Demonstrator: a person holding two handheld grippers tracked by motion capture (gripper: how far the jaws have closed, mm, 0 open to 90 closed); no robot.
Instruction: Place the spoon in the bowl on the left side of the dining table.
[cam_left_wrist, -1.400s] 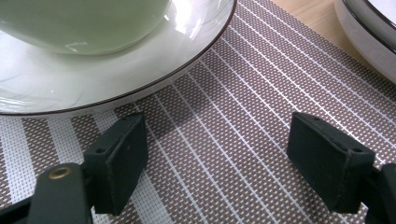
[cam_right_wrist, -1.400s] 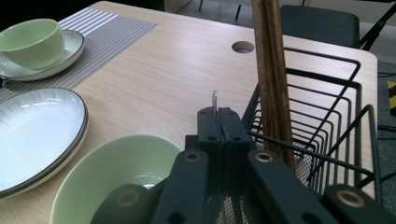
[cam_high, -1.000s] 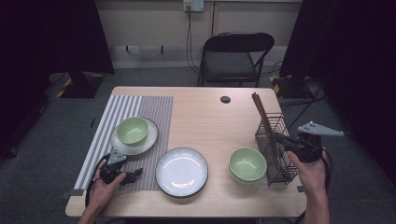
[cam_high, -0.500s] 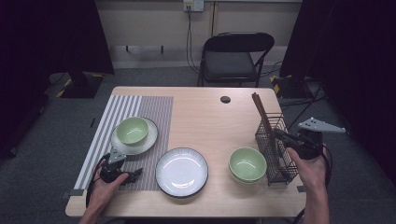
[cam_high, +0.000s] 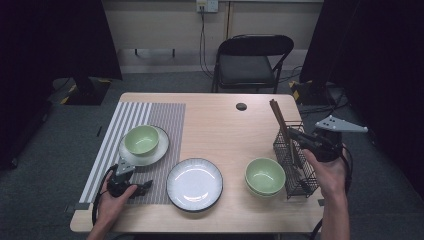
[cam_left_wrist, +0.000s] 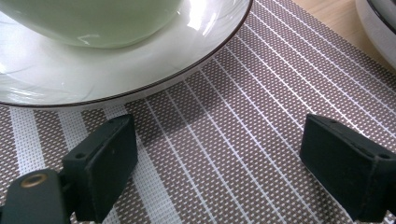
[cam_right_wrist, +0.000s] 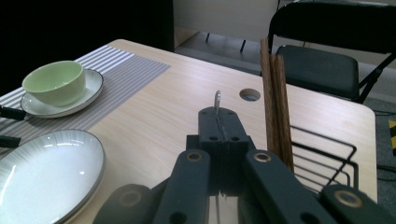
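— Looking from the high view: right gripper (cam_high: 296, 135) above the wire basket (cam_high: 296, 172), chopsticks (cam_high: 279, 120) just behind?
— Right gripper view: jaws pinching a thin metal utensil (cam_right_wrist: 217, 101).
— Left gripper view: left gripper (cam_left_wrist: 219, 158) spread wide, saucer (cam_left_wrist: 140, 79) ahead.

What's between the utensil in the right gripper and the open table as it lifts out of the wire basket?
Nothing visible. The right gripper is shut on a thin metal utensil above the wire basket. The wooden chopsticks stand close beside it, apart as far as shows.
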